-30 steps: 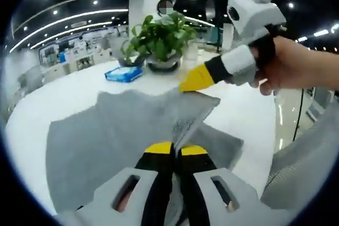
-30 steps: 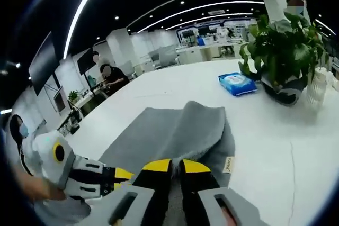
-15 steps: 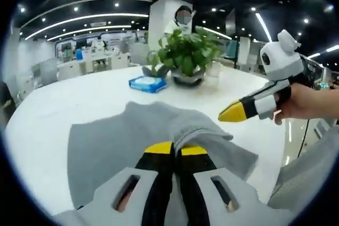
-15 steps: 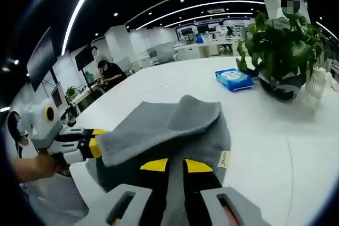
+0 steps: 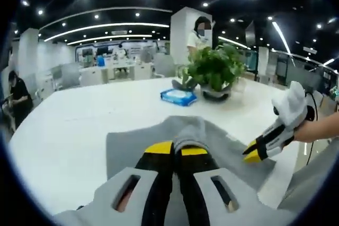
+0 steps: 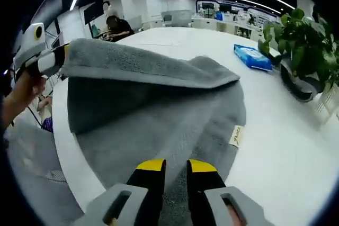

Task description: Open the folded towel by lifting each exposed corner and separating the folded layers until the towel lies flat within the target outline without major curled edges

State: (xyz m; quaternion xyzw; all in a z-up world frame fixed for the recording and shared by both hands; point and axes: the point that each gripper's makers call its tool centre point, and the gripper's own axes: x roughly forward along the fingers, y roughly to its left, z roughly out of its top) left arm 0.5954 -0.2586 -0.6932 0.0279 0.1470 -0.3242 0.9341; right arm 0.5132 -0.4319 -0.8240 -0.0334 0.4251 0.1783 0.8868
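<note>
Gray towel (image 6: 159, 104) half-lifted on the white surface (image 6: 286, 146).

My left claw (image 5: 176, 148) pinched a raised towel fold tight; my right claw (image 6: 176, 165) hovered slightly parted over the towel's near edge, gripping nothing. Beyond the towel sat a blue packet (image 5: 178, 97), then a potted plant (image 5: 214, 72).

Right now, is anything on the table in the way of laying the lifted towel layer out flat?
Nothing visible is. The towel has bare white table around it; the blue packet and potted plant sit well beyond its far edge.
</note>
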